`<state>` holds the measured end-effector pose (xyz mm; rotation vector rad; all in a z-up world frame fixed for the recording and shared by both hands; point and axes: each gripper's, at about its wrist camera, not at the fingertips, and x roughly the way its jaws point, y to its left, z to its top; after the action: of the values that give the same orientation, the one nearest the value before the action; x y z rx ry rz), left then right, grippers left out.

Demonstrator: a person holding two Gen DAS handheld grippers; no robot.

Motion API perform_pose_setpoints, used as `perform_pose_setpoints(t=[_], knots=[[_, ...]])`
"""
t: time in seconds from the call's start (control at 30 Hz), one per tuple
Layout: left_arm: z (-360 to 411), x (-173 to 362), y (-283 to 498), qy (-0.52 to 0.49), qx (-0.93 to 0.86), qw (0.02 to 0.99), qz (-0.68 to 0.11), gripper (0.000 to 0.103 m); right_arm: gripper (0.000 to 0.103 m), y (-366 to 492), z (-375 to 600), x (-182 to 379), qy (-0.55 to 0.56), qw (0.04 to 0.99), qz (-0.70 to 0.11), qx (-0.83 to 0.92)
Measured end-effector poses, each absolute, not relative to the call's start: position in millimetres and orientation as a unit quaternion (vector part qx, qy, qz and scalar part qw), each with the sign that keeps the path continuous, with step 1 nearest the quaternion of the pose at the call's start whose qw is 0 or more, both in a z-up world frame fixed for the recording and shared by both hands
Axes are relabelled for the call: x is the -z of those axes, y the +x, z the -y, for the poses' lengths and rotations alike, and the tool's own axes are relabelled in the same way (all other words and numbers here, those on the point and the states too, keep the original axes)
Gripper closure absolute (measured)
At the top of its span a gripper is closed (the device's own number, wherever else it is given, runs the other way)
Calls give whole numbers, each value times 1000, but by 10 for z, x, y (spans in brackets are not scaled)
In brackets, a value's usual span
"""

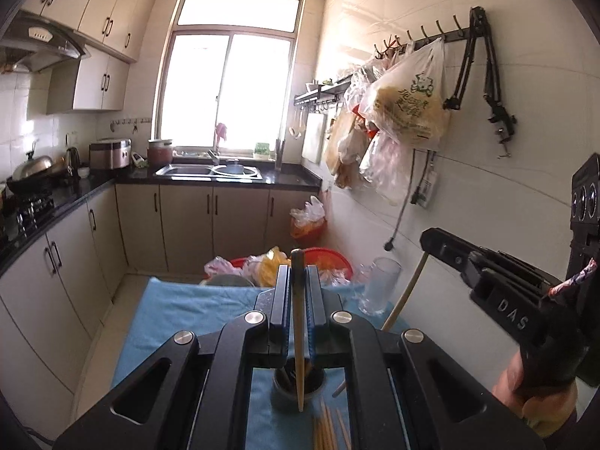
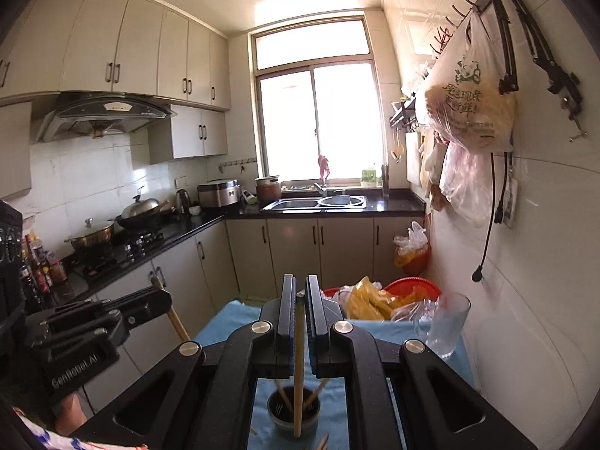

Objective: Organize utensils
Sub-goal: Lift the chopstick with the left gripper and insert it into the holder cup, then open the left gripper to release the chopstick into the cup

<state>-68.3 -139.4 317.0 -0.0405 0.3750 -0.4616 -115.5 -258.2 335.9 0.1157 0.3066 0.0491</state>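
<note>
A: What does the left claw (image 1: 298, 281) have?

B: Its jaws are clamped on one pale chopstick (image 1: 298, 333), which hangs nearly upright between the blue pads. The top end pokes out just above the jaws; the lower tip hangs over a dark round holder (image 1: 282, 388) on the blue cloth (image 1: 180, 311) that covers the tabletop.

A: And the right claw (image 2: 299, 300)?

B: The same: pressed together on a second chopstick (image 2: 298, 371), also close to vertical, its lower end in front of the dark holder (image 2: 277, 416). In that view a few more sticks lean inside the holder.

A: Where are the rest of the utensils?

B: A loose bundle of chopsticks (image 1: 330, 429) lies on the cloth just beside the holder, at the bottom of the left wrist view.

A: Can each camera see the other claw?

B: Yes. The left view shows the right one off to the side with its stick slanting down, a hand (image 1: 540, 393) on its grip. The right view shows the left one likewise.

A: Anything else on the tabletop?

B: A clear empty glass (image 2: 446, 328) stands near the tiled wall, and behind it a red basin (image 2: 416, 287) holds plastic bags.
</note>
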Motion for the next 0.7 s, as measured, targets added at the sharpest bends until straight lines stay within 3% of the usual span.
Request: perform_pose_setpoints(t=[0.4,0.57,0.6,0.67,0.7], knots=[[1686,-2406,229,-36,202,935,-288,96,97,-449,2771,-2600,96,967,-236,-14],[1622,-2309,267,-37,192,935,-294,96,97,-336,2853,-2460,108,962,-250,-15],[1618,-2318,253,-36,189,937,-292,93,95,-323,2869,-2456,112,961,-251,-15],[1589,-2350,213,-36,188,938,-288,76,82,-314,2907,-2454,121,960,-253,-14],[1552,-2380,170,-40,186,940,-282,63,69,-331,2925,-2460,125,960,-250,-12]])
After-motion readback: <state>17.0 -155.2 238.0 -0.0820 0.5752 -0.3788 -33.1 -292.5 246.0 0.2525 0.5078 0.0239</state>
